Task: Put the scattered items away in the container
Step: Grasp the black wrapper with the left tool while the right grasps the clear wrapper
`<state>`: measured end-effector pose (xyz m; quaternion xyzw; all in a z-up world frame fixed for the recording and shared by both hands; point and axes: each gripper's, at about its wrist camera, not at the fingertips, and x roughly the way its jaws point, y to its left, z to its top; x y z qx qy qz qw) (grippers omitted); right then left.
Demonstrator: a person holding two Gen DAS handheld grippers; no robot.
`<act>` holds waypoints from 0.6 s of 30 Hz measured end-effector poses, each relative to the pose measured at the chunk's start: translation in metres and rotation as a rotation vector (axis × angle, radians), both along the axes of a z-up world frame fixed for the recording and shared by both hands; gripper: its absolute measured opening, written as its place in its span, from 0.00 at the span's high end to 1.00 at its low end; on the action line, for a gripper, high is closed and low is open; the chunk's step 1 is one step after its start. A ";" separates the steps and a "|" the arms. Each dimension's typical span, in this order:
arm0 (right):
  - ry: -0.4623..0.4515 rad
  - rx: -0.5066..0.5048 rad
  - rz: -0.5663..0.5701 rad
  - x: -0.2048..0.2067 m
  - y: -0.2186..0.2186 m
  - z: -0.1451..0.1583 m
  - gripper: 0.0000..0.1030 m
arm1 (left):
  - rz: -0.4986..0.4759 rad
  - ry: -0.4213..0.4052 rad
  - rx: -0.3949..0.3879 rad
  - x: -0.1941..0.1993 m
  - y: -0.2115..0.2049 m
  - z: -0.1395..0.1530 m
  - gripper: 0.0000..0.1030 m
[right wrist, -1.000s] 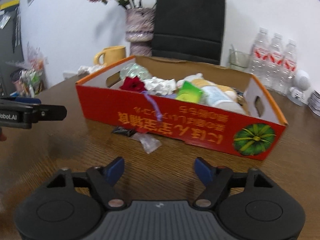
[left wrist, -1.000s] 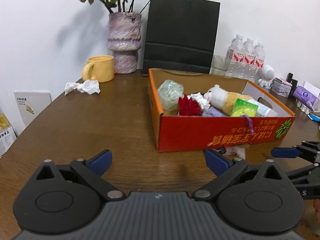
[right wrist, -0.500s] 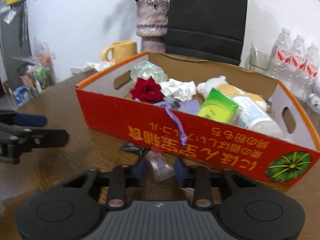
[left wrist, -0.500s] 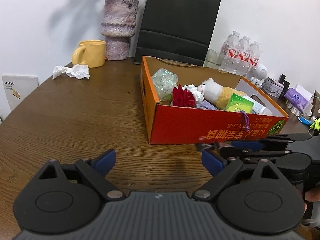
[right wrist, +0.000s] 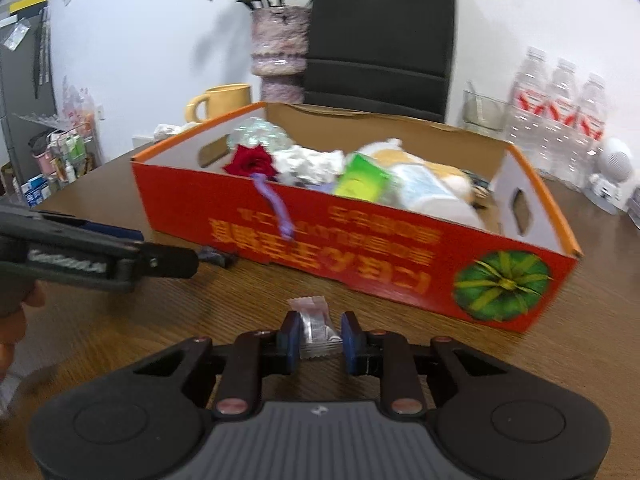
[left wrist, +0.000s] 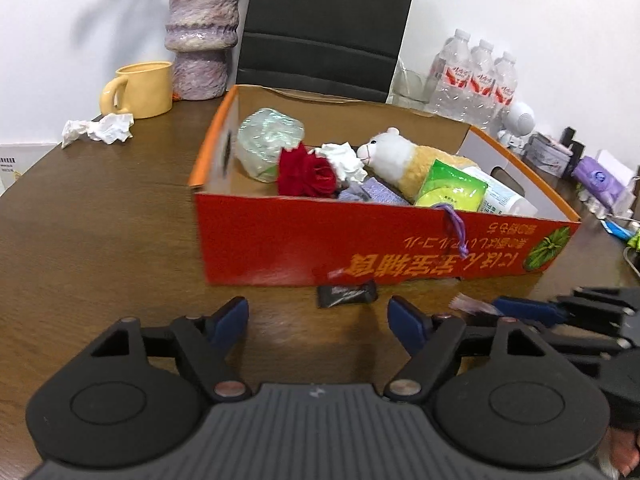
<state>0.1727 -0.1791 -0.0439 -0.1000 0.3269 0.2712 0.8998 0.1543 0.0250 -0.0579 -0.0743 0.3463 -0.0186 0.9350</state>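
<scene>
A red and orange cardboard box holds a rose, a plush toy, a green packet, a bottle and other items; it also shows in the right wrist view. My right gripper is shut on a small clear candy wrapper, held just above the table in front of the box. My left gripper is open and empty, just short of a black sachet lying by the box's front wall. The sachet also shows in the right wrist view. The right gripper shows in the left wrist view.
A crumpled tissue lies at the far left by a yellow mug and a purple vase. A black bag stands behind the box. Water bottles and small items crowd the right edge.
My right gripper has shut on the candy wrapper and pulled it back from the box. My left gripper has moved closer to the box, toward the black sachet.
</scene>
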 end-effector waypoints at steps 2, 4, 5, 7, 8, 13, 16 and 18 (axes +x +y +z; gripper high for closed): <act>0.000 0.002 -0.013 0.002 -0.008 0.000 0.80 | 0.015 0.007 0.007 0.007 -0.011 -0.001 0.26; 0.004 0.010 -0.026 0.003 -0.015 0.000 0.80 | 0.038 0.010 0.031 0.012 -0.020 -0.003 0.30; 0.006 0.015 -0.032 0.004 -0.019 0.001 0.80 | 0.057 0.011 0.050 0.013 -0.024 -0.003 0.34; 0.007 0.023 -0.040 0.003 -0.023 0.002 0.80 | 0.085 0.008 0.057 0.014 -0.027 -0.004 0.38; 0.009 0.029 -0.042 0.003 -0.025 0.002 0.80 | 0.096 0.008 0.062 0.014 -0.028 -0.004 0.43; 0.015 0.047 -0.044 0.001 -0.029 0.004 0.80 | 0.111 -0.001 0.102 0.012 -0.031 -0.004 0.72; 0.012 0.053 -0.042 -0.001 -0.029 0.005 0.80 | 0.099 -0.015 0.106 0.007 -0.031 -0.004 0.76; 0.010 0.056 -0.044 -0.002 -0.029 0.005 0.80 | 0.087 -0.024 0.110 0.003 -0.030 -0.004 0.77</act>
